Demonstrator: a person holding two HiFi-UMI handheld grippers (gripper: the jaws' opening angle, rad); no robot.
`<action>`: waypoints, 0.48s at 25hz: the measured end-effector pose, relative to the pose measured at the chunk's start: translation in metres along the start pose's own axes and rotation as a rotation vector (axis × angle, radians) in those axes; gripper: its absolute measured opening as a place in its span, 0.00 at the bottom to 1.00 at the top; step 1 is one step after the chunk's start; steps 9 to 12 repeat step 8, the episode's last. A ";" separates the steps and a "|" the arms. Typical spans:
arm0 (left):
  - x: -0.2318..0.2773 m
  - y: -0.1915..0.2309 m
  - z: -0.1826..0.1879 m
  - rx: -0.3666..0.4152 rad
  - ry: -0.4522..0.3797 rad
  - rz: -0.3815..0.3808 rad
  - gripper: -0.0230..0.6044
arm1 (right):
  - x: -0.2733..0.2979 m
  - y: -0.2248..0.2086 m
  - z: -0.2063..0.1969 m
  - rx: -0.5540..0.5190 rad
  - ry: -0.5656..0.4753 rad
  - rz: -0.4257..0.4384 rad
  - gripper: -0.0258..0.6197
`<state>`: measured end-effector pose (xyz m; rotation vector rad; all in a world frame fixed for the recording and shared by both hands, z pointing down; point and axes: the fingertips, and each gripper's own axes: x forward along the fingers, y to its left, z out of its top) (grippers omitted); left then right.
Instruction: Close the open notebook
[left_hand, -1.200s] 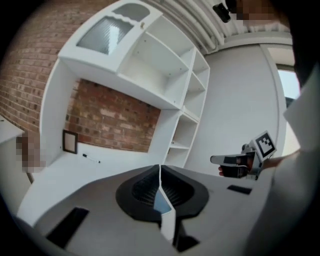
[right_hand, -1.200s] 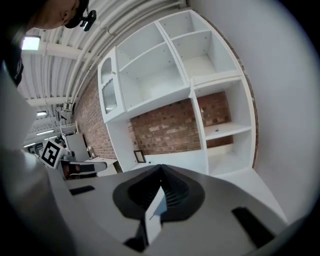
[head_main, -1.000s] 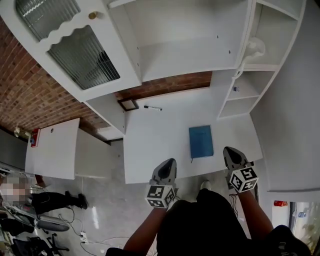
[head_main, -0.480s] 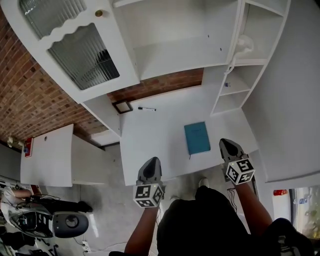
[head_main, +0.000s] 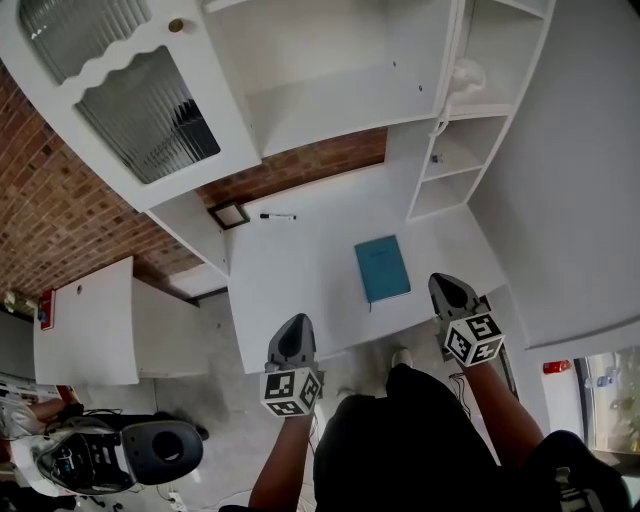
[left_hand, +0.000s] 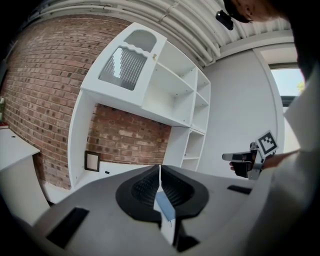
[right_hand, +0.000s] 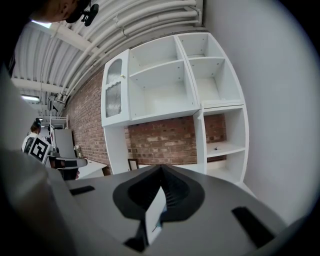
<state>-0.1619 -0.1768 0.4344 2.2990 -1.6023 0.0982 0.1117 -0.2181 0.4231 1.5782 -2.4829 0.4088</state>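
Two grippers are hovering at the near edge of the white desk (head_main: 300, 275) in the head view, the left gripper (head_main: 293, 335) toward the near-left corner and the right gripper (head_main: 450, 295) toward the near-right corner. The teal notebook (head_main: 381, 268) is lying closed and flat on the desk close to the near edge, between the two grippers and nearer the right one. A pen (head_main: 278, 216) and a small picture frame (head_main: 229, 214) are sitting by the far-left corner. In the left gripper view, the jaws are pressing together, tips meeting, and facing a brick wall (left_hand: 125, 140). In the right gripper view, the jaws are likewise pressing together.
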 end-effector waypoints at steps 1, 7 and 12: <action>-0.001 -0.001 -0.001 0.001 0.002 -0.002 0.06 | -0.002 0.000 -0.001 -0.001 0.001 -0.001 0.04; -0.005 -0.004 -0.004 0.008 0.005 -0.007 0.06 | -0.009 0.002 -0.004 -0.009 0.002 0.000 0.04; -0.006 -0.004 -0.004 0.009 0.005 -0.007 0.06 | -0.010 0.002 -0.005 -0.009 0.001 0.000 0.04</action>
